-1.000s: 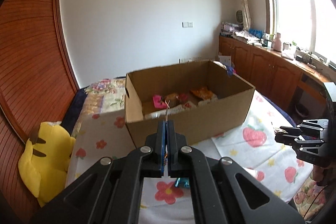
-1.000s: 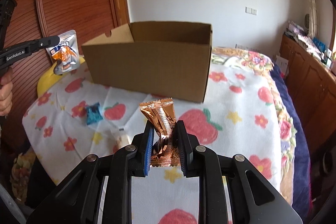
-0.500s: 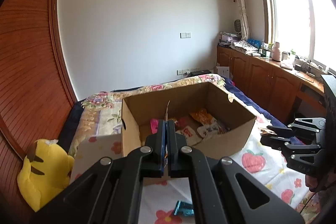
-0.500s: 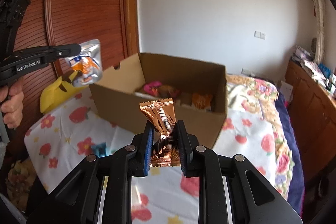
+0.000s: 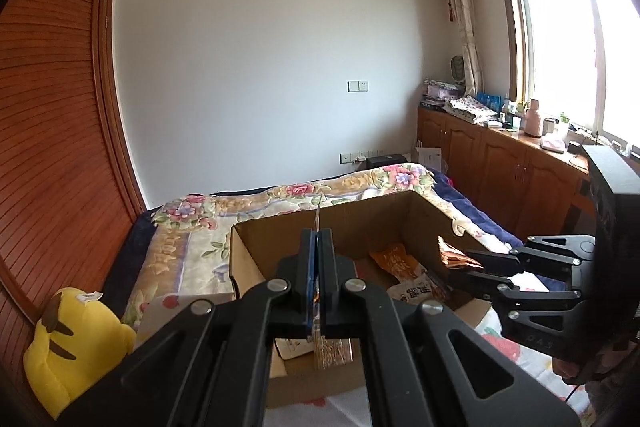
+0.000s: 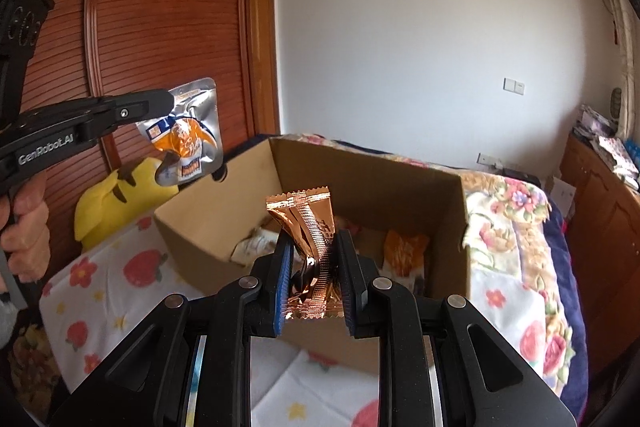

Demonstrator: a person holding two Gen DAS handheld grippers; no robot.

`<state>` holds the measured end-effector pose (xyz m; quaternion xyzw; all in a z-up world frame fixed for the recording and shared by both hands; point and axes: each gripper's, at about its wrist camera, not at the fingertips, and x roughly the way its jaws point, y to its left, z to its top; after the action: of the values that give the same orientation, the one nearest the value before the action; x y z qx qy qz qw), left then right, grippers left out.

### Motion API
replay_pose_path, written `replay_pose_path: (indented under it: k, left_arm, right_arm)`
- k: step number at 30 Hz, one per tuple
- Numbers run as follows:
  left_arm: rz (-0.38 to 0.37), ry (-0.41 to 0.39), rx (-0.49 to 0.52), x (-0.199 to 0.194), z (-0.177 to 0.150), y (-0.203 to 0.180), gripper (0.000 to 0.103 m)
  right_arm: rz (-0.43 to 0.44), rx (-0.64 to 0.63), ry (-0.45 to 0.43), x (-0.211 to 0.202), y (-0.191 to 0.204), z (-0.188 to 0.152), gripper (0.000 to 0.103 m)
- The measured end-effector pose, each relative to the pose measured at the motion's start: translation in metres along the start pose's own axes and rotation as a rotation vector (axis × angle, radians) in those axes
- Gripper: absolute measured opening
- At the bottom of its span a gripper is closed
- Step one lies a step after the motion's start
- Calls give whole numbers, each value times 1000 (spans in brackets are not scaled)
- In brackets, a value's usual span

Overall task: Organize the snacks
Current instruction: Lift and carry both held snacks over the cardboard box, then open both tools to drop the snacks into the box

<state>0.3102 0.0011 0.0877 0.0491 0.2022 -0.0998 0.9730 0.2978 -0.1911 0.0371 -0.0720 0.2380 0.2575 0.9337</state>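
An open cardboard box point(image 5: 400, 211) point(image 6: 424, 187) stands on the bed with several snack packets inside, among them an orange one point(image 5: 396, 261) point(image 6: 404, 253). My left gripper point(image 5: 319, 247) point(image 6: 166, 103) is shut on a silver and orange snack pouch point(image 6: 186, 135), seen edge-on in the left wrist view point(image 5: 318, 223), held above the box's left side. My right gripper point(image 6: 314, 259) point(image 5: 460, 267) is shut on a copper foil snack packet point(image 6: 306, 223) point(image 5: 450, 255) and holds it over the box's near edge.
A yellow plush toy point(image 5: 68, 339) point(image 6: 120, 195) lies left of the box by the wooden wardrobe point(image 6: 160, 27). A strawberry-print cloth point(image 6: 120, 283) covers the bed in front. Wooden cabinets point(image 5: 500, 167) run along the window wall on the right.
Both grippers have risen and moved forward with their packets, from in front of the box to above it. The box interior now shows in both views.
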Motion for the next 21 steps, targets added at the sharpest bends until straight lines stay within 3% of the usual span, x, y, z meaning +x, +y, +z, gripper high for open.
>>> replay_pose_path:
  k: [9, 21]
  left_arm:
    - [-28, 40, -20, 40, -15, 5, 0]
    - [-38, 74, -34, 57, -28, 0, 0]
  right_arm:
    - [15, 23, 23, 47, -10, 0, 19]
    - [13, 45, 64, 63, -19, -12, 19]
